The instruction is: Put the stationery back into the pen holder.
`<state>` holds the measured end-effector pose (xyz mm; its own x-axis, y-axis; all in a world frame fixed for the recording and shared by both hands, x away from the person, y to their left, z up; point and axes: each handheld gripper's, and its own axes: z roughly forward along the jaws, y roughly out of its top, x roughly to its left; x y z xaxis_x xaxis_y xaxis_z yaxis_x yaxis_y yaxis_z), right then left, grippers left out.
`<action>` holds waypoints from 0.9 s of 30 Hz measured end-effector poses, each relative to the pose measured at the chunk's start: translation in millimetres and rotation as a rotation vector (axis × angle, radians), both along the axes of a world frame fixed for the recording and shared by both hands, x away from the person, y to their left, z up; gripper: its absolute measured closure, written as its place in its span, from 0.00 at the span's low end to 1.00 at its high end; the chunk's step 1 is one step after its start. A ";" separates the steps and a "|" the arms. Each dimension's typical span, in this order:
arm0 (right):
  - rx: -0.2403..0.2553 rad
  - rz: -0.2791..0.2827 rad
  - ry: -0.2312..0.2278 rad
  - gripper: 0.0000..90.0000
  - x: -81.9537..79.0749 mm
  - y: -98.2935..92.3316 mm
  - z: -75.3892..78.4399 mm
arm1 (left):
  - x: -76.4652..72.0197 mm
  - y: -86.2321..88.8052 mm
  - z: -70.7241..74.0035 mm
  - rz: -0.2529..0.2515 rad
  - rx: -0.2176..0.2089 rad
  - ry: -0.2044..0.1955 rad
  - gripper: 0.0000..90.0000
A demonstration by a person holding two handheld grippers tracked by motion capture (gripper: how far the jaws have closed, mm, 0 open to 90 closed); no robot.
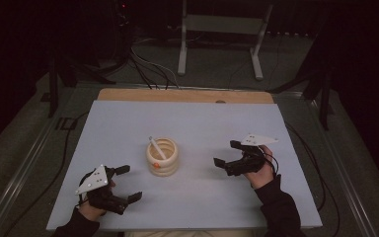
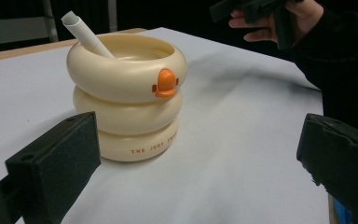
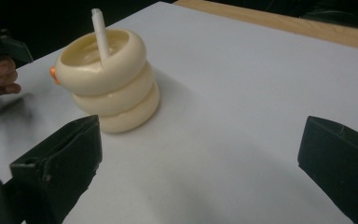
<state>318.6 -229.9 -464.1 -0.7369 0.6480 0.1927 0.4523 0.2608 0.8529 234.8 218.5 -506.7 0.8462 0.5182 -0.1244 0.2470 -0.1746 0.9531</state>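
I am holding the left gripper (image 1: 127, 183) and right gripper (image 1: 226, 154) with jaws spread, either side of the cream ringed holder (image 1: 162, 157) mid-table. The rolled paper tube (image 1: 156, 147) is leaning inside it; a careless grab risks tipping the holder.

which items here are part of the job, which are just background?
In the job:
- cream ringed holder at mid-table
- white stick leaning inside it
- left gripper, open, near the holder
- right gripper, open, on the other side

Just there:
- grey mat over the table
- wooden table edge
- white stand on the floor behind
- floor cables
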 end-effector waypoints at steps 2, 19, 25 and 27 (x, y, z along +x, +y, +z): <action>0.009 -0.006 0.003 0.00 -3.2 -5.5 -3.9 | 0.0 0.0 0.0 -0.001 -0.001 0.000 0.00; -0.009 -0.086 0.015 0.00 -28.7 -53.0 -33.3 | -0.1 -0.2 -0.1 -0.002 0.002 -0.001 0.00; -0.016 -0.116 0.002 0.00 -39.2 -68.5 -37.9 | -0.4 -0.1 0.2 -0.003 0.002 -0.003 0.00; -0.030 -0.128 0.001 0.00 -43.4 -72.4 -40.3 | -0.4 0.0 0.3 -0.003 0.000 -0.003 0.00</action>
